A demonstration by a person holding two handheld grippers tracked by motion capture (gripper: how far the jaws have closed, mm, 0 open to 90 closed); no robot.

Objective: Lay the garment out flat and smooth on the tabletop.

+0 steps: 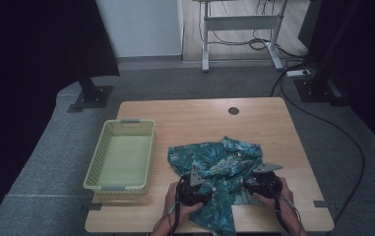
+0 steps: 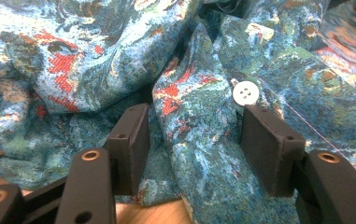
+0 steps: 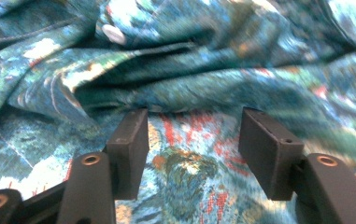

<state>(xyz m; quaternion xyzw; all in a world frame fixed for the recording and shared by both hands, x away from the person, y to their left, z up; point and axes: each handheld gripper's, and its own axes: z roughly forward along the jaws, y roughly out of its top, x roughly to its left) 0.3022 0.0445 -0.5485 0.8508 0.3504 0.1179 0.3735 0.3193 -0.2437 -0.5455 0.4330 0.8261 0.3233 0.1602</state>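
Shirt [image 1: 219, 167] in teal, blue and red print lies crumpled on the wooden table [image 1: 273, 128], directly under and ahead of both grippers, with one part hanging over the table's near edge between the two hands. Left gripper [image 2: 192, 135] stands with its jaws wide apart and a raised fold of the cloth running up between them, not pinched; a white button [image 2: 245, 92] sits just past the tip of its right-hand jaw. Right gripper [image 3: 194, 140] is likewise spread wide, hovering low over a flat patch of fabric with nothing clamped, a bunched ridge of cloth just beyond its jaw tips and a pale button [image 3: 114, 33] farther ahead to its left. Each tool is held in a person's hand [image 1: 175, 201]. Well off to the left gripper's left stands a yellow-green basket [image 1: 96, 162].
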